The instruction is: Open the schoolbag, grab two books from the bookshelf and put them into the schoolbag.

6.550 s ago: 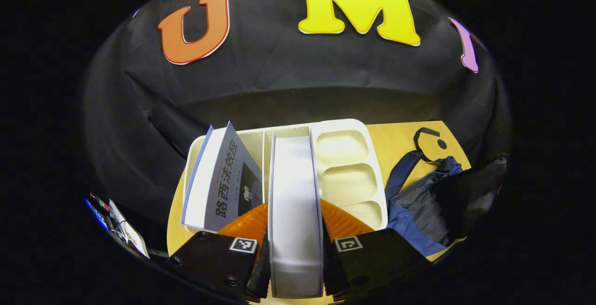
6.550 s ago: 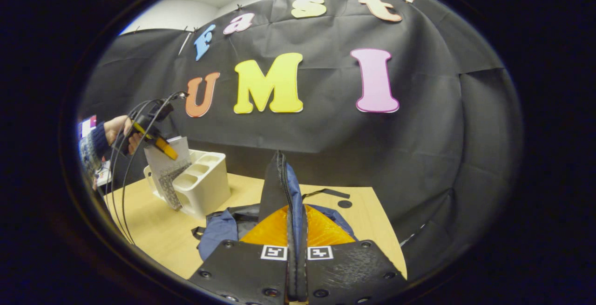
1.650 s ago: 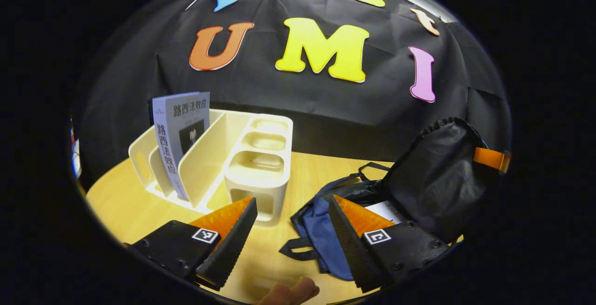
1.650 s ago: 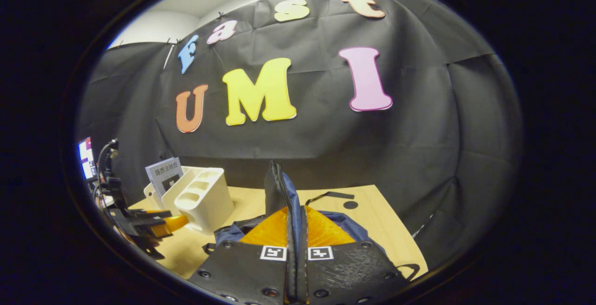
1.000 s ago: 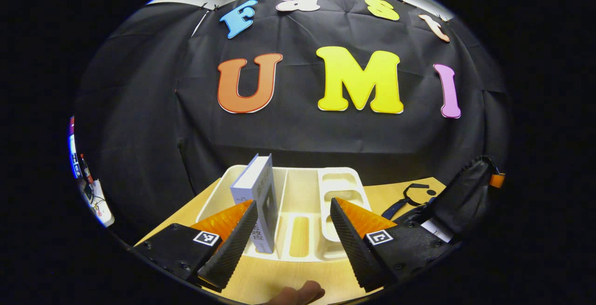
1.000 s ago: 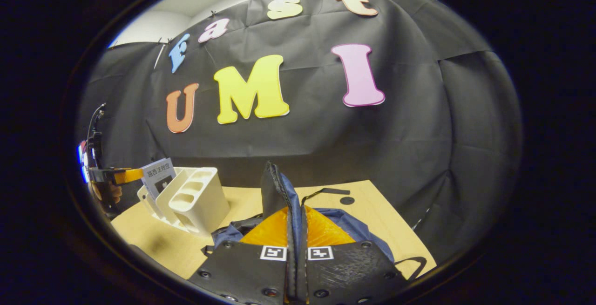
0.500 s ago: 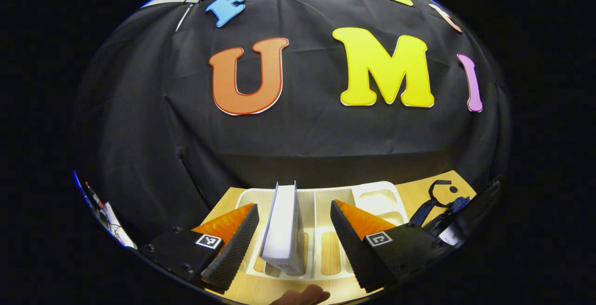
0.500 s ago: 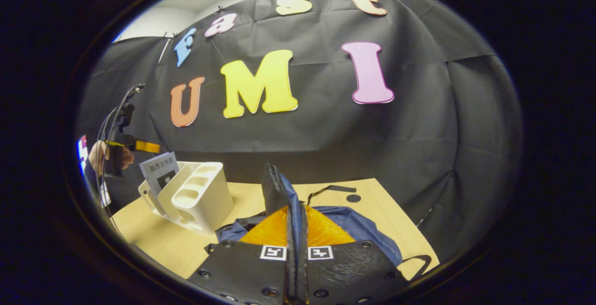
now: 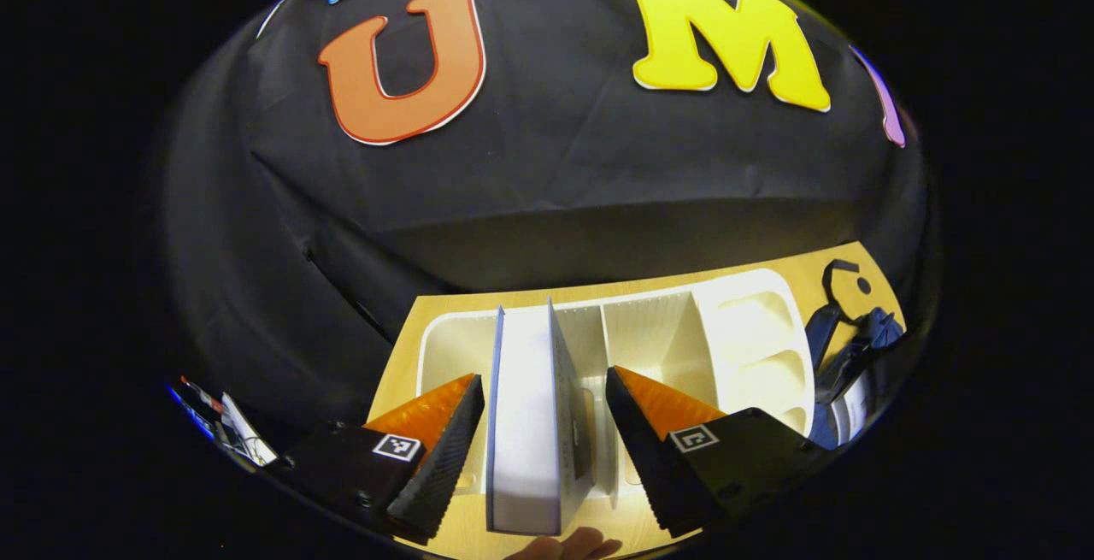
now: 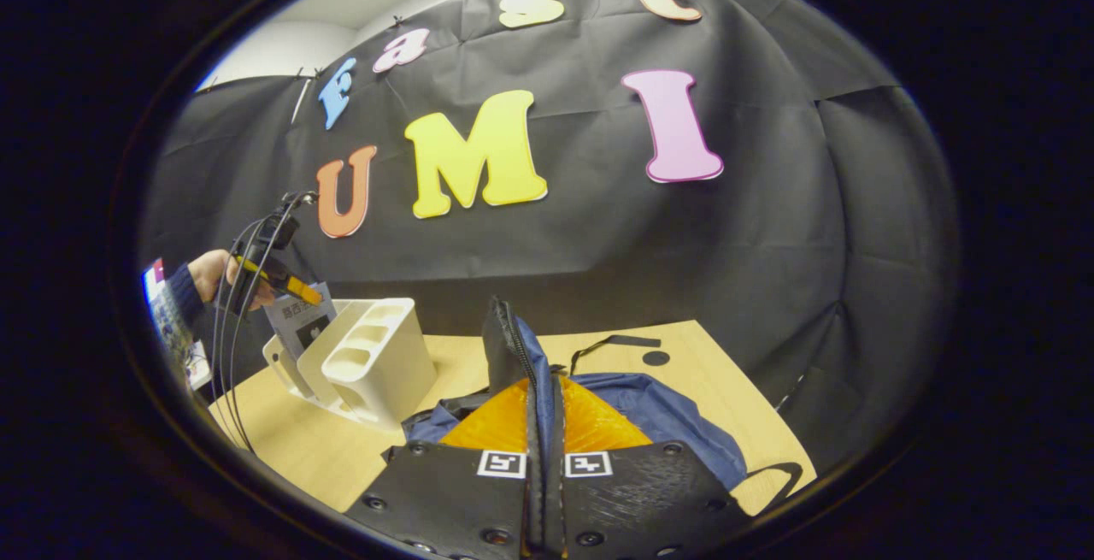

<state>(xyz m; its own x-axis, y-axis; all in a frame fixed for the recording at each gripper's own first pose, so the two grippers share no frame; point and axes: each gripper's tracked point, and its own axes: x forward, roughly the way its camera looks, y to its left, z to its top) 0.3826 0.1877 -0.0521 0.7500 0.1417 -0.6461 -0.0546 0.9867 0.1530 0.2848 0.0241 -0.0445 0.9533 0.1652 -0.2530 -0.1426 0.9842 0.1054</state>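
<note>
A: How far along does the job look?

B: The schoolbag (image 10: 649, 423) is open: the right gripper (image 10: 544, 492) is clenched on the flap (image 10: 506, 355) by the zipper edge and lifts it upright, on the table (image 10: 291, 449) beside the bookshelf (image 10: 367, 363). A white edge shows in the bag's mouth in the left gripper view, to the right of the bookshelf; that may be a book already packed, though it is too small to be sure.

A: And the book now in hand?

B: Not in hand yet. The book (image 9: 526, 423) stands upright in a slot near the left end of the bookshelf (image 9: 752, 329). The left gripper (image 9: 544, 449) hangs over it with its fingers apart, one on each side of the book and neither pressing on it. In the right gripper view the left gripper (image 10: 272, 276) sits just above the bookshelf's far end.

A: So what is left?

B: I judge: close on that book, lift it clear of the dividers, carry it from the bookshelf to the bag and drop it in.
</note>
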